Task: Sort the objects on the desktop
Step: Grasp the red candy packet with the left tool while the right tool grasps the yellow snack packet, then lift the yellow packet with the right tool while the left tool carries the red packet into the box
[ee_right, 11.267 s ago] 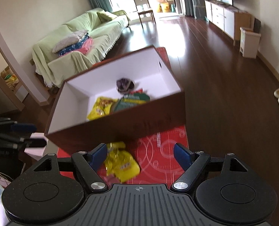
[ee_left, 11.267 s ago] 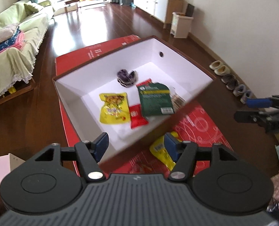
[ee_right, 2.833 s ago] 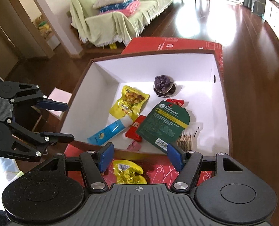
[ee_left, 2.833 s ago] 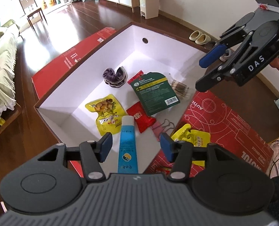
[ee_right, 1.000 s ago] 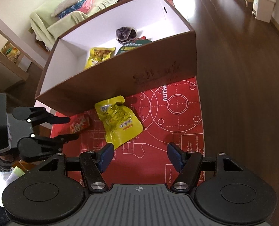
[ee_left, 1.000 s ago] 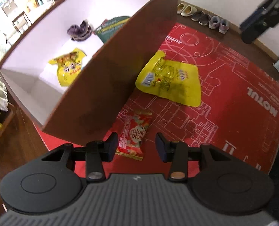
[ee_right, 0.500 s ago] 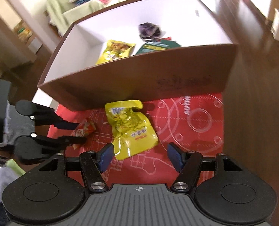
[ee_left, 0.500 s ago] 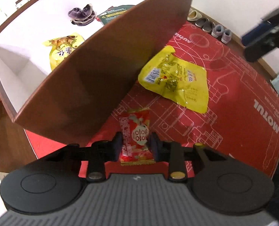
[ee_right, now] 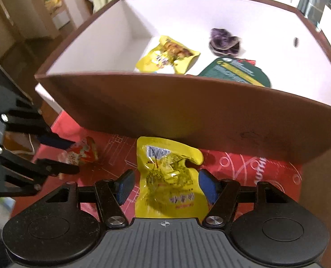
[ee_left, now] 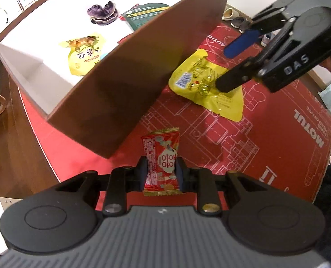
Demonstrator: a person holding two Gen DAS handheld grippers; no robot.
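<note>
Fingers (ee_left: 142,174) of left gripper (ee_left: 161,174) clamped on red candy packet (ee_left: 162,156); right gripper (ee_right: 165,186) spread astride yellow pouch (ee_right: 167,174). Several items in box (ee_right: 187,105); these two remain outside.

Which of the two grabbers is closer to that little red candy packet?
Left. The left gripper is shut on the red candy packet. The right gripper is open, off to its side, straddling the yellow pouch on the red mat.

Bright daylight glares off the white box interior (ee_left: 53,33); fisheye edges bend, right view blurred.
</note>
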